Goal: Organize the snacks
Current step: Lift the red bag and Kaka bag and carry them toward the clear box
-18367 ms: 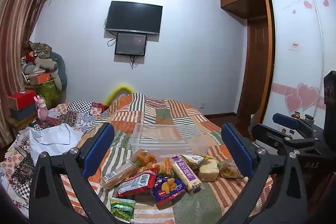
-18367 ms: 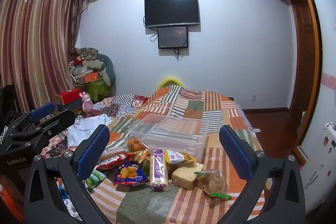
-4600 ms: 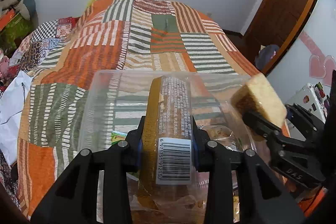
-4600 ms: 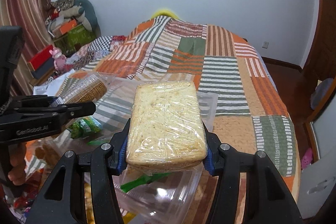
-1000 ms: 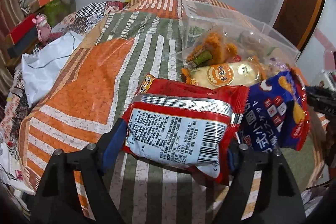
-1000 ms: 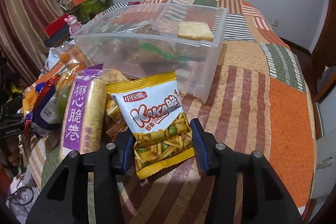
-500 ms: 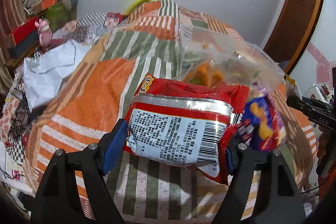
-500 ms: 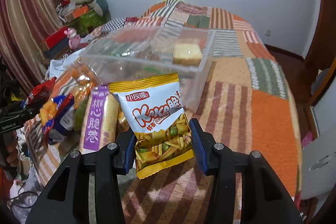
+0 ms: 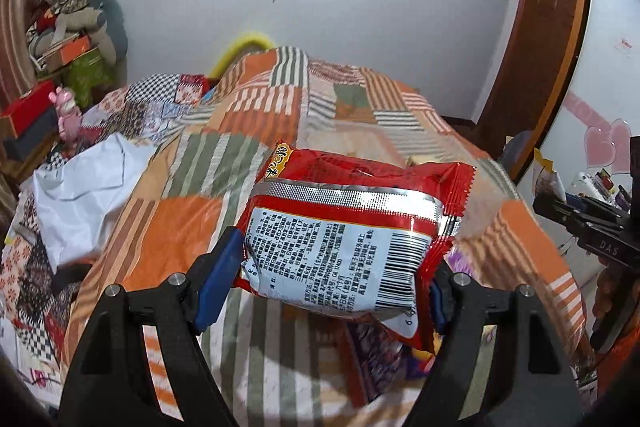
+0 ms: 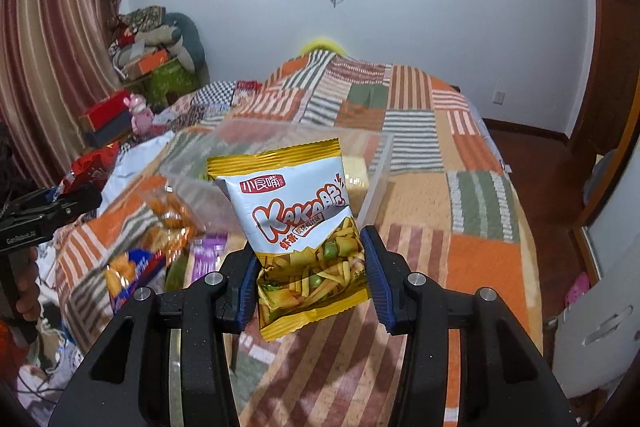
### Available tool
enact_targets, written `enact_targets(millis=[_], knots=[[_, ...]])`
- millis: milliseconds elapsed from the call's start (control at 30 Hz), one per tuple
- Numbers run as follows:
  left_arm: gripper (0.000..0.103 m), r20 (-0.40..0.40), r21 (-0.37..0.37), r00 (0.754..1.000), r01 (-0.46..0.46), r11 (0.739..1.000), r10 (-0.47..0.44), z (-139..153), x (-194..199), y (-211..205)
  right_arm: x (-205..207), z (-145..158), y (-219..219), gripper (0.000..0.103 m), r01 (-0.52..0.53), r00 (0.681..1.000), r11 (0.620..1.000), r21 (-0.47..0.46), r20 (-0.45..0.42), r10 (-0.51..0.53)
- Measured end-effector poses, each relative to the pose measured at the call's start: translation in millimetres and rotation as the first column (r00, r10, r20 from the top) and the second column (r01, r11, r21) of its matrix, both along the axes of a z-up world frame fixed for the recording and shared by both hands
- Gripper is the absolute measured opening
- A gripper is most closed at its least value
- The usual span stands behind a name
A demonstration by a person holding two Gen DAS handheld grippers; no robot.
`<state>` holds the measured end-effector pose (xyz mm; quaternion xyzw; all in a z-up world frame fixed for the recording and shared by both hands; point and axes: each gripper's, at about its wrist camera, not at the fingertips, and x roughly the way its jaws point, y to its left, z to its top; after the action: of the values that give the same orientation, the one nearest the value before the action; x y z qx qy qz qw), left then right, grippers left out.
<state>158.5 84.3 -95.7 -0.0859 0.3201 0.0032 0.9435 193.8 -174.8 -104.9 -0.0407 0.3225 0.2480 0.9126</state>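
My left gripper (image 9: pixel 328 283) is shut on a red snack packet (image 9: pixel 348 239), its white barcode back facing me, held above the patchwork bed. My right gripper (image 10: pixel 310 275) is shut on a yellow and white Kaka snack bag (image 10: pixel 296 215), held up in front of the clear plastic bin (image 10: pixel 376 187). The bin holds a wrapped bread slice (image 10: pixel 354 171). Loose snacks lie left of the bin: an orange bag (image 10: pixel 170 211), a blue bag (image 10: pixel 132 275) and a purple pack (image 10: pixel 208 251). The right gripper shows at the right edge of the left wrist view (image 9: pixel 592 223).
The patchwork quilt (image 10: pixel 472 187) covers the bed. White cloth (image 9: pixel 80 195) lies on its left side. Boxes, a pink toy (image 10: pixel 138 115) and piled bedding stand by the curtain. A wardrobe (image 9: pixel 560 27) and door are on the right.
Both grippers have lifted and tilted up with their packets. The loose snacks and the bin now sit lower and mostly behind the held packets.
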Motion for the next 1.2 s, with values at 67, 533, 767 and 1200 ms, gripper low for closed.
enact_targets(millis=[67, 533, 767, 1200], knots=[[0.077, 0.009, 0.004, 1.000, 0.007, 1.000, -0.007, 4.1, 7.0, -3.3, 2.1, 1.1, 0.3, 0.043, 0.002, 1.000, 1.000, 0.009, 0.006, -0.002], [0.077, 0.016, 0.043, 0.999, 0.039, 0.998, -0.040, 12.8, 70.2, -20.9, 33.4, 1.3, 4.6, 0.043, 0.012, 1.000, 0.998, 0.068, 0.004, -0.013], [0.077, -0.041, 0.040, 0.998, 0.050, 0.998, -0.048, -1.1, 100.9, -23.4, 51.7, -5.1, 14.5, 0.043, 0.003, 1.000, 0.997, 0.082, -0.021, -0.001], [0.077, -0.114, 0.022, 0.990, 0.083, 0.996, -0.080, -22.9, 138.5, -30.5, 74.3, -23.7, 31.9, 0.043, -0.019, 0.998, 0.999, 0.044, -0.064, 0.021]])
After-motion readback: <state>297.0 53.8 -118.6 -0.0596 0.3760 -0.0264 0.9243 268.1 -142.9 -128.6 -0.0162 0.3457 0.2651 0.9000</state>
